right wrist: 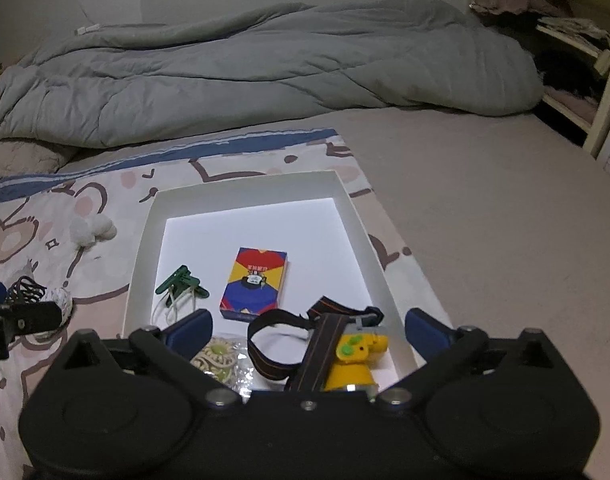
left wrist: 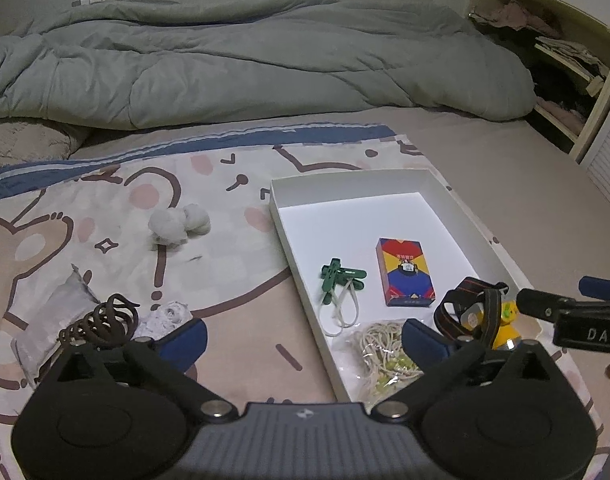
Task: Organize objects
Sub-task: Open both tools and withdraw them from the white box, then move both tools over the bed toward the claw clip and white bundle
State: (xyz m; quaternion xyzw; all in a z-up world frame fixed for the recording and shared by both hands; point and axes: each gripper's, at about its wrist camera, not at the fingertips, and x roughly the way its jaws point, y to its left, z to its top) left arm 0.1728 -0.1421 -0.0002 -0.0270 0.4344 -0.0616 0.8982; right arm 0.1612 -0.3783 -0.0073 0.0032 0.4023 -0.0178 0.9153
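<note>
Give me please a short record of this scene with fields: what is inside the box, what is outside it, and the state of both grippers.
in box: white box holds card pack, green clips, rubber bands bag, yellow headlamp
outside box: white pompoms, brown coiled cord, both on patterned sheet
left gripper: open, holds nothing
right gripper: open, fingers either side of headlamp

Far half of white tray (right wrist: 347, 200) floor bare, open for entry from above. Near half crowded: card box (right wrist: 255, 284) mid-tray, green clips (right wrist: 181, 280) by tray's left wall, rubber bands bag (right wrist: 221, 354) and yellow headlamp (right wrist: 355, 364) at tray's near end.
</note>
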